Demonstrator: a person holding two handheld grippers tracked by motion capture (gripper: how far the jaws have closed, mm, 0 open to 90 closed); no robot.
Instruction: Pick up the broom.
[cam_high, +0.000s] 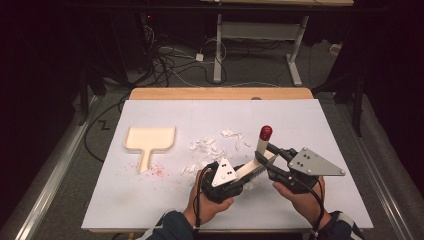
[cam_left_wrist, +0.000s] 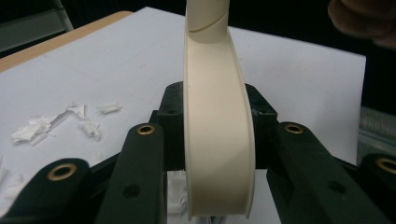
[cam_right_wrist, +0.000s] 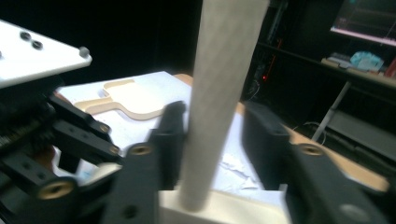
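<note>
White paper scraps (cam_high: 212, 146) lie unswept ahead of the left gripper (cam_high: 245, 172), clamped on the brush (cam_high: 255, 167) head, while the right gripper (cam_high: 272, 150), spread, straddles its handle; dustpan (cam_high: 150, 140) waits empty.

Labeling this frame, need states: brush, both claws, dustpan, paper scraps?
brush: lifted, head between left claw's jaws, handle up
left claw: shut on brush
right claw: open, brush handle between jaws, gap on one side
dustpan: flat on table, empty
paper scraps: scattered, unswept
</note>
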